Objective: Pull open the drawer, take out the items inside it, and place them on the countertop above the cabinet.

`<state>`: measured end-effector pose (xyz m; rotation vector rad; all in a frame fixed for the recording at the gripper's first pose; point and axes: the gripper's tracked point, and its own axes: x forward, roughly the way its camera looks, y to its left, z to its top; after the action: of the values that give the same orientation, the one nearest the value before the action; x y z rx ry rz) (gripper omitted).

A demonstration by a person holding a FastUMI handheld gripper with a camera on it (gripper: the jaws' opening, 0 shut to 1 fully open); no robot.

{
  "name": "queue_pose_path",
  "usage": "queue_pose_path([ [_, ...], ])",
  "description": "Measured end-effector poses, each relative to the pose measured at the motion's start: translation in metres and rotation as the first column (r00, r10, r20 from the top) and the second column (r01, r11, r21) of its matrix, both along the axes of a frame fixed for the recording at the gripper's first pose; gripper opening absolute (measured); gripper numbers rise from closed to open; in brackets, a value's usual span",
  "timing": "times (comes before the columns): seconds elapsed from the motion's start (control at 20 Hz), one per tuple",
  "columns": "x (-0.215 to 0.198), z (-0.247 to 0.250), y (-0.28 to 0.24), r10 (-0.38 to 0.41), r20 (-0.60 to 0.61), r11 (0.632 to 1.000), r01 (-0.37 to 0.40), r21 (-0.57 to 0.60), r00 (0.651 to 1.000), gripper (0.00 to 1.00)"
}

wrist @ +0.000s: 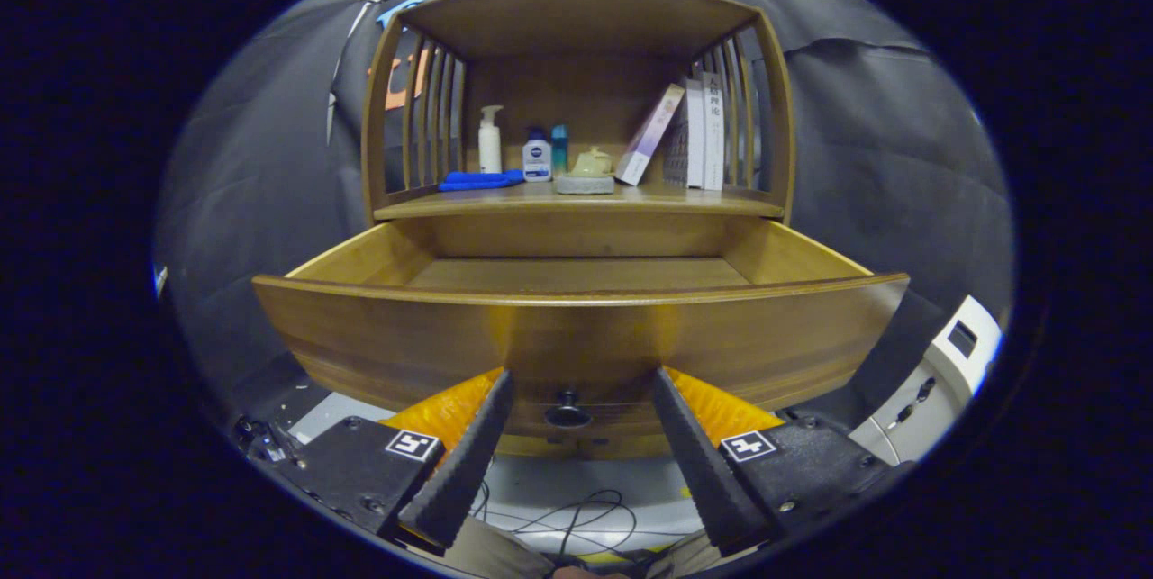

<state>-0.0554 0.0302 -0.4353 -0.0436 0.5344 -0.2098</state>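
Drawer of curved brown wood (576, 336) is standing open, stiff and heavy-looking; I'm holding my claw (576, 403) spread, gripping nothing, flanking its small dark knob (567, 410).

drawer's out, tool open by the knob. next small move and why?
Probably lift the tool above the drawer front and tip it forward to look inside. The drawer is pulled out, the fingers stand apart either side of the knob without pressing it, and the front hides the near floor; the visible floor shows no items.
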Motion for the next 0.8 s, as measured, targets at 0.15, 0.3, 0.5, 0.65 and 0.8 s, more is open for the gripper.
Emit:
queue_pose_path([
  [0.15,0.011,0.0,-0.004,0.008,-0.004,1.0,-0.008,0.018,1.0,0.99],
  [0.3,0.015,0.001,-0.004,0.01,0.002,1.0,-0.01,0.013,1.0,0.98],
  [0.5,0.039,-0.001,-0.006,0.011,0.002,1.0,-0.011,0.018,1.0,0.98],
  [0.65,0.06,0.004,-0.008,0.009,0.013,1.0,-0.01,0.012,1.0,0.98],
  [0.8,0.079,-0.002,-0.01,-0.002,-0.014,1.0,0.002,0.031,1.0,0.98],
])
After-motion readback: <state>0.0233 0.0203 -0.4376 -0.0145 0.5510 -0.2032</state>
